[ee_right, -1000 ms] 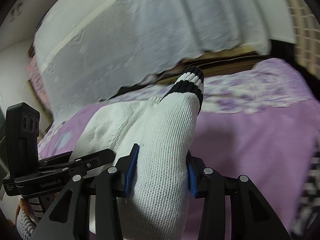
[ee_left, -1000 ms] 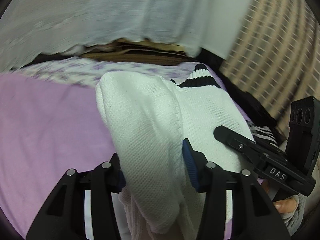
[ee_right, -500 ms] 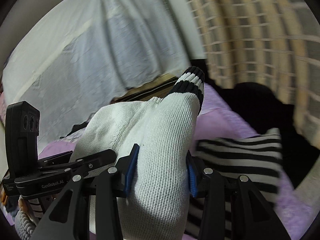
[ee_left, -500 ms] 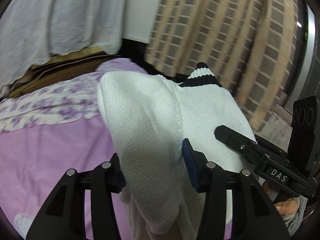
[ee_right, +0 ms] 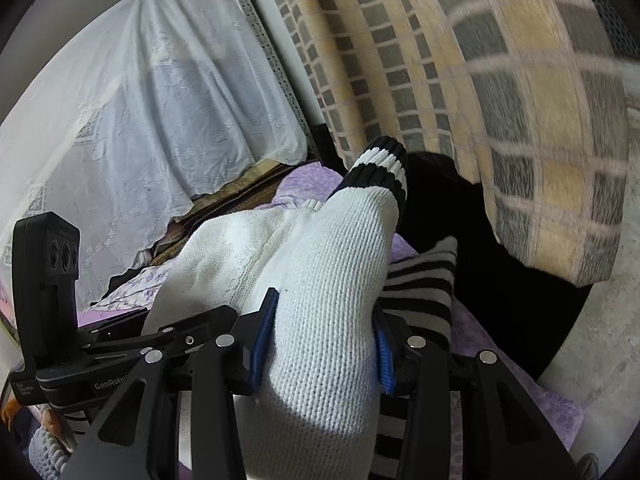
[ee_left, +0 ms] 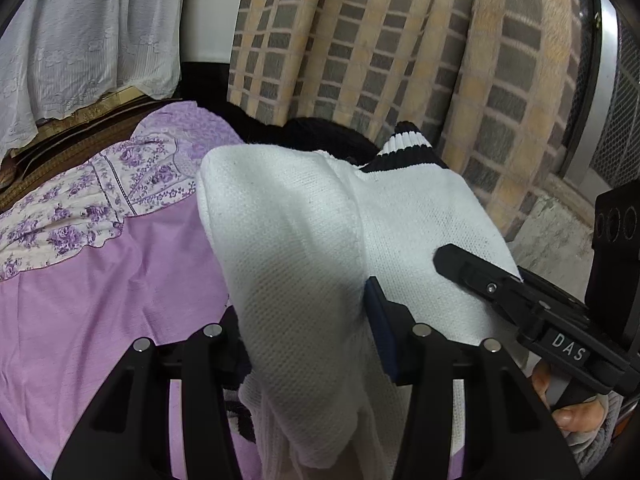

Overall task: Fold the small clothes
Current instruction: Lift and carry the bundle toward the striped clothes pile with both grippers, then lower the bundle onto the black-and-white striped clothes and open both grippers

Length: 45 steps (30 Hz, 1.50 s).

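Observation:
A white knit garment (ee_left: 304, 248) with a black-and-white ribbed cuff (ee_left: 404, 146) is bunched and held up off the bed. My left gripper (ee_left: 308, 332) is shut on one thick fold of it. My right gripper (ee_right: 320, 344) is shut on another fold of the white knit garment (ee_right: 328, 280), whose striped cuff (ee_right: 378, 168) sticks up beyond the pads. Each gripper shows in the other's view: the right gripper (ee_left: 520, 300) at lower right, the left gripper (ee_right: 120, 344) at lower left. The garment hides what lies directly below.
A purple bedsheet (ee_left: 100, 300) covers the bed, with a floral purple cloth (ee_left: 92, 204) at its far side. A black-and-white striped garment (ee_right: 424, 280) lies on the bed's right part beside a dark garment (ee_right: 460, 208). Checkered curtains (ee_left: 400, 52) and a white lace cover (ee_right: 160, 100) stand behind.
Both grippers have swung to the right with the white garment still clamped; the view went from the lace cover and purple sheet to the checkered curtain and the striped garment.

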Available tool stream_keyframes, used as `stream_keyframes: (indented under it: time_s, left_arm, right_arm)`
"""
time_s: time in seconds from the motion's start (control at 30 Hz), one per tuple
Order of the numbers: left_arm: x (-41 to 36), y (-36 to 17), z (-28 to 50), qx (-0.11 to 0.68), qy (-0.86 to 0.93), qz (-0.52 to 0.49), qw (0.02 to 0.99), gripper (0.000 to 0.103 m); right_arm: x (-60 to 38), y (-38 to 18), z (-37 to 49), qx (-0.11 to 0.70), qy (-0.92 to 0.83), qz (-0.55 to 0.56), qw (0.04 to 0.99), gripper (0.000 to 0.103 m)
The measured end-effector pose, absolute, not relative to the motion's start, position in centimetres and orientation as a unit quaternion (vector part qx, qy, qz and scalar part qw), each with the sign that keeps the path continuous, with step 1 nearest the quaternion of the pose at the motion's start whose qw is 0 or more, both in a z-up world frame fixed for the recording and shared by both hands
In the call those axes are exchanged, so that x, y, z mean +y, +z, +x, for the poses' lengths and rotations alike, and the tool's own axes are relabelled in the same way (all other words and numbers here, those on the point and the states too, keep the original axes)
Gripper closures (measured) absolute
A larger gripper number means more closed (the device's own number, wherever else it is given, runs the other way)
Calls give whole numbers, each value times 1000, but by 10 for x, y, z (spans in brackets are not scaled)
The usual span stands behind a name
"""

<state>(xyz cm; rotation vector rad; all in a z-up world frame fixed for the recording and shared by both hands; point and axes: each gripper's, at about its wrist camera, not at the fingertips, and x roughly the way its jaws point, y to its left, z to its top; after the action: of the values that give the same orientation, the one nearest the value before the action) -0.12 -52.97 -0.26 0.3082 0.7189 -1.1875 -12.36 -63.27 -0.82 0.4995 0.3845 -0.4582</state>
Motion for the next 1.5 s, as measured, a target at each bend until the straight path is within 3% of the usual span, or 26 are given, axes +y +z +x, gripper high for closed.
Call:
stream_keyframes:
  time_s: [0.23,0.67,1.5]
  left_arm:
    - [-542,-41,16,356,-521,162,758,51]
    - [-540,-52,8,294,-486,191,800,25]
    - [-506,-36,-19,243,-467,208,824,24]
  right_arm:
    - [-646,-45,-105,220,-230,270,909,59]
    - [-651,-64,-105,211,-221,281,910,52]
    - [-621,-37,-113,253,-267,223,903,43]
